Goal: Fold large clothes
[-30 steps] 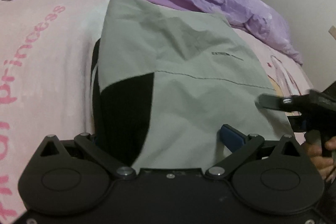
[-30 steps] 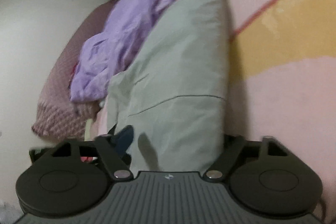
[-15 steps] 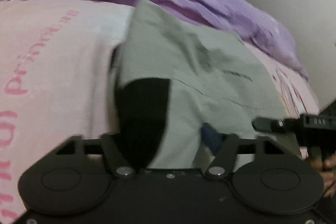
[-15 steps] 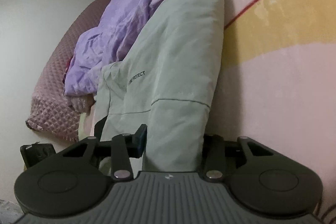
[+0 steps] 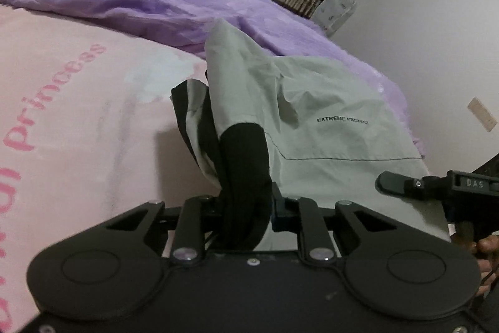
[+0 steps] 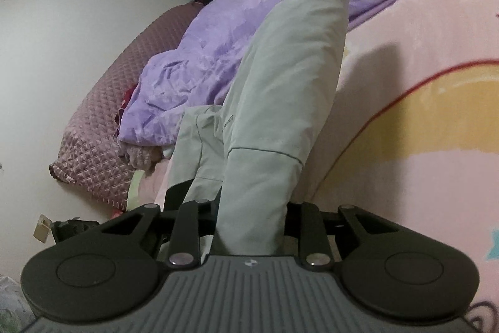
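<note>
Jaws of left gripper [image 5: 246, 208] and right gripper [image 6: 251, 217] each pinching grey jacket [image 5: 327, 127] above pink blanket [image 5: 78, 102].

Left hand-held gripper [image 5: 244, 208] clamps grey jacket [image 5: 312, 127] black lining

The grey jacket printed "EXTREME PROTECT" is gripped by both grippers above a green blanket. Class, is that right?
One detail is wrong: the blanket is pink, not green, as the left wrist view shows. The grey jacket is indeed gripped by the left gripper and the right gripper.
</note>
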`<control>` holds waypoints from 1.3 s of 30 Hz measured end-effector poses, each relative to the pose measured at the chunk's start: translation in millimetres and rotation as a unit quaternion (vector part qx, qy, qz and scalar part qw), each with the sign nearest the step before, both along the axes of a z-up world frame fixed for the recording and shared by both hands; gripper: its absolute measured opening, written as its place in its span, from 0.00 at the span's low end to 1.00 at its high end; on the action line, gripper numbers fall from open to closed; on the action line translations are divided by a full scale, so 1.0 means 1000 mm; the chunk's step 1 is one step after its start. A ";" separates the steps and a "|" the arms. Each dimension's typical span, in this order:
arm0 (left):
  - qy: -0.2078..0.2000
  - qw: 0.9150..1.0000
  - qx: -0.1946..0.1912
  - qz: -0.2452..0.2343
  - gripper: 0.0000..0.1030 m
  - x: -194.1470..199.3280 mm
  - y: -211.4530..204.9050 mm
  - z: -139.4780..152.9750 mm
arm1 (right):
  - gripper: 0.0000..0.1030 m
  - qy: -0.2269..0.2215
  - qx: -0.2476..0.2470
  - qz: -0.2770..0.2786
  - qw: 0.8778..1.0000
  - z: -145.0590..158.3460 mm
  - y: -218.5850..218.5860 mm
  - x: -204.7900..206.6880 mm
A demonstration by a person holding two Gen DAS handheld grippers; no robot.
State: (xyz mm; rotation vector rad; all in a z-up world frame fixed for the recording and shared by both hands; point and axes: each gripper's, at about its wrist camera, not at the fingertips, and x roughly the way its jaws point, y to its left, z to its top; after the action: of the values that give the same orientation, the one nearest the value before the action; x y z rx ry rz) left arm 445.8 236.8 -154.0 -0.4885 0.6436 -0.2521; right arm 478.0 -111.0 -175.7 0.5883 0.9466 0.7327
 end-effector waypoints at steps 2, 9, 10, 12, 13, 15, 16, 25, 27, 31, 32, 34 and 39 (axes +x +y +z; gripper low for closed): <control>-0.008 1.000 -0.015 -0.003 0.18 0.002 -0.007 0.005 | 0.29 -0.005 0.003 -0.003 1.000 0.009 -0.011 0.000; -0.040 0.998 -0.013 -0.048 0.18 0.007 -0.070 0.033 | 0.29 -0.031 -0.007 -0.028 0.999 0.052 -0.078 -0.006; -0.042 0.997 -0.017 -0.055 0.18 0.009 -0.082 0.035 | 0.29 -0.034 -0.012 -0.032 0.999 0.057 -0.086 -0.008; -0.046 0.996 -0.021 -0.070 0.18 0.011 -0.105 0.038 | 0.29 -0.040 -0.021 -0.044 0.998 0.067 -0.108 -0.012; -0.047 0.996 -0.024 -0.079 0.18 0.011 -0.117 0.038 | 0.29 -0.042 -0.025 -0.049 0.998 0.070 -0.118 -0.015; -0.049 0.994 -0.027 -0.098 0.18 0.014 -0.143 0.038 | 0.29 -0.043 -0.031 -0.063 0.997 0.073 -0.141 -0.020; -0.048 0.993 -0.028 -0.106 0.18 0.016 -0.155 0.038 | 0.29 -0.043 -0.032 -0.071 0.996 0.075 -0.153 -0.023; -0.024 0.983 -0.035 -0.176 0.18 0.061 -0.274 0.021 | 0.29 -0.026 -0.031 -0.145 0.989 0.056 -0.272 -0.038; -0.014 0.981 -0.034 -0.188 0.18 0.071 -0.296 0.011 | 0.29 -0.016 -0.025 -0.159 0.987 0.043 -0.296 -0.038; 0.024 0.978 -0.022 -0.206 0.18 0.093 -0.331 -0.022 | 0.31 0.018 -0.021 -0.184 0.983 0.003 -0.325 -0.034; 0.033 0.978 -0.013 -0.206 0.20 0.096 -0.337 -0.032 | 0.31 0.028 -0.024 -0.189 0.981 -0.008 -0.330 -0.032; 0.028 0.980 -0.012 -0.199 0.26 0.099 -0.337 -0.047 | 0.39 0.046 -0.039 -0.200 0.978 -0.030 -0.331 -0.031; 0.033 0.980 -0.015 -0.198 0.34 0.105 -0.337 -0.052 | 0.44 0.044 -0.012 -0.211 0.976 -0.059 -0.333 -0.034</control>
State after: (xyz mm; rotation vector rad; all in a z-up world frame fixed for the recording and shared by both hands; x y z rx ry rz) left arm 550.6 -100.5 -206.3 -0.3956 0.8009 -0.6252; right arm 443.8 -444.3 -234.8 0.7757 0.8723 0.3166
